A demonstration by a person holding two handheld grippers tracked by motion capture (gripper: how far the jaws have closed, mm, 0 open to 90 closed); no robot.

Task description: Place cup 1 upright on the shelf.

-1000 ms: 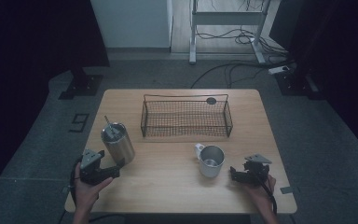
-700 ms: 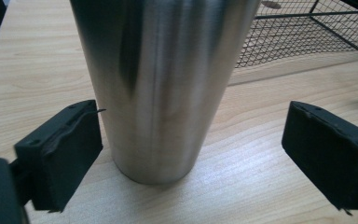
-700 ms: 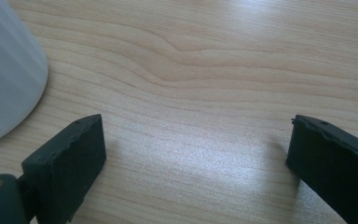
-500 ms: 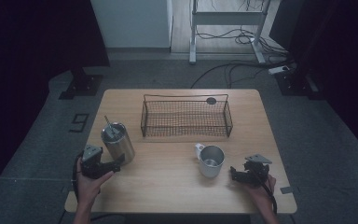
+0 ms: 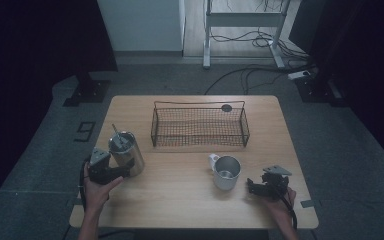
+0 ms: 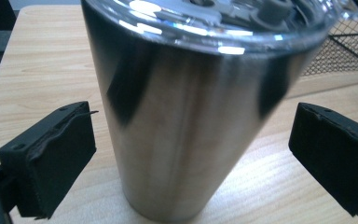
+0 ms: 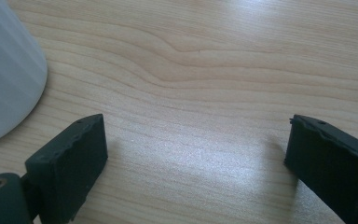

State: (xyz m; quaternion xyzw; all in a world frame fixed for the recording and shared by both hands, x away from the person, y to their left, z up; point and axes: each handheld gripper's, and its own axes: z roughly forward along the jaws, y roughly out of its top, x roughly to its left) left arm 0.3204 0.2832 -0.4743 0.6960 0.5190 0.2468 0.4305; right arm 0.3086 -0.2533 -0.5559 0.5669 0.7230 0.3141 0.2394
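Brushed steel, tapering toward its base and capped with a clear plastic lid, the tall metal tumbler (image 6: pixel 191 116) stands upright on the pale wooden counter (image 5: pixel 180 195) near its left edge. A thin straw (image 5: pixel 115 132) rises from the lid. The left tool (image 5: pixel 111 171) sits just in front of the tumbler with its jaws around the lower body; they have just been opening, and in the left gripper view a gap of bare wood shows on either side between each black pad (image 6: pixel 56 154) and the steel wall, so the tumbler stands released between them.

Behind and to the right, the black wire basket (image 5: pixel 200 125) lies across the middle of the counter. Nearer the person, a white enamel mug (image 5: pixel 226 172) stands upright, its handle pointing left. Just right of the mug, the right tool (image 5: pixel 260 186) rests low on the counter with its jaws spread wide over bare wood, the mug's white wall just off to one side.
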